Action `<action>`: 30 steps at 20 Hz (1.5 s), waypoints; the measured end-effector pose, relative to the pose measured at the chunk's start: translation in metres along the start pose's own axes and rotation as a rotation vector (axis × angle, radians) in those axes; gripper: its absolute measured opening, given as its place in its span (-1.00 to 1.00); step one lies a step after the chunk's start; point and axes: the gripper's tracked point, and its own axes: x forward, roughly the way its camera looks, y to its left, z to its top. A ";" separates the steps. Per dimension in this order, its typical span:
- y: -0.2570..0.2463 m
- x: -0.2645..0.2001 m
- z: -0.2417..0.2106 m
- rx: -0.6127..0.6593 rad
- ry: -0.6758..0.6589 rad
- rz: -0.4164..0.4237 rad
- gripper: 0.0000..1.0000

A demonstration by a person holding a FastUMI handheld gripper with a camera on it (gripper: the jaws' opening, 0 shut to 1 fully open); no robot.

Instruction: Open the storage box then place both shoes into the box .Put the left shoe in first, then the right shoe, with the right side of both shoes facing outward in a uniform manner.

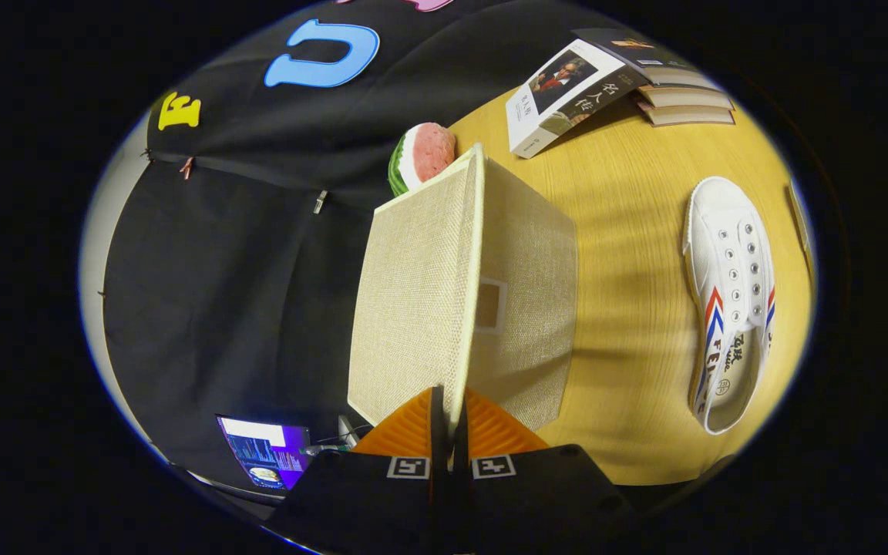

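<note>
My gripper point(449, 412) is shut on the thin edge of the beige fabric lid point(417, 293) of the storage box point(529, 308). The lid runs straight ahead from between the fingers, its broad woven face on one side. On the other side is the box's wall, with a small label window, standing on the wooden table point(629, 231). A white canvas shoe point(729, 301) with red and blue stripes lies on the table a short way from the box, apart from it, its sole side away from the box. The inside of the box is hidden.
A watermelon-slice toy point(422, 154) sits just behind the box's far end. Several books point(567, 92) are stacked at the table's far side. A lit screen point(267, 455) is beside the fingers, below the black cloth wall. Bare tabletop lies between box and shoe.
</note>
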 end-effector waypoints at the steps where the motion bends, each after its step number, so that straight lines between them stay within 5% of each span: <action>1: 0.000 -0.002 0.001 -0.004 -0.008 -0.005 -0.90; 19: 0.187 0.007 0.005 -0.219 -0.072 0.168 -0.90; 30: 0.281 0.110 -0.030 -0.279 -0.023 0.192 -0.90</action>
